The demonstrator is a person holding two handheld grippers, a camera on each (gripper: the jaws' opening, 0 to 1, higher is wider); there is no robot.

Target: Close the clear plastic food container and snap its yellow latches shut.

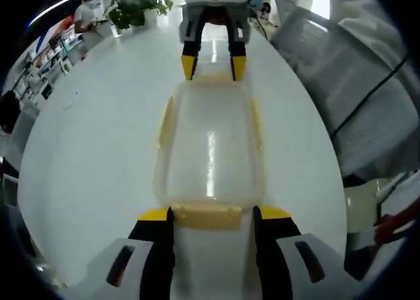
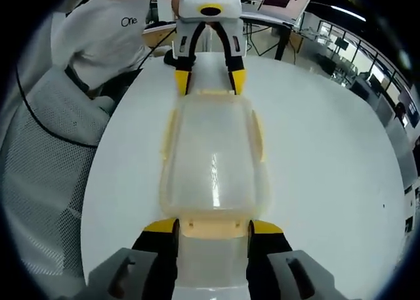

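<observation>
Clear plastic food container [image 1: 210, 152] lies lid-down-shut on the white table [image 1: 98, 155], lengthwise between my two grippers. Left gripper [image 1: 213, 214] sits with jaws spread around the near yellow end latch [image 1: 209, 216]; right gripper [image 2: 213, 228] brackets the opposite end latch [image 2: 213, 226] likewise. Whether either jaw pair presses the latch, I cannot tell. Left gripper view adds a potted plant [image 1: 139, 8]; right gripper view adds a person's white shirt [image 2: 108, 34].

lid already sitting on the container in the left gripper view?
Yes: the clear lid covers the container, with the left gripper and right gripper at its opposite end latches.
</observation>
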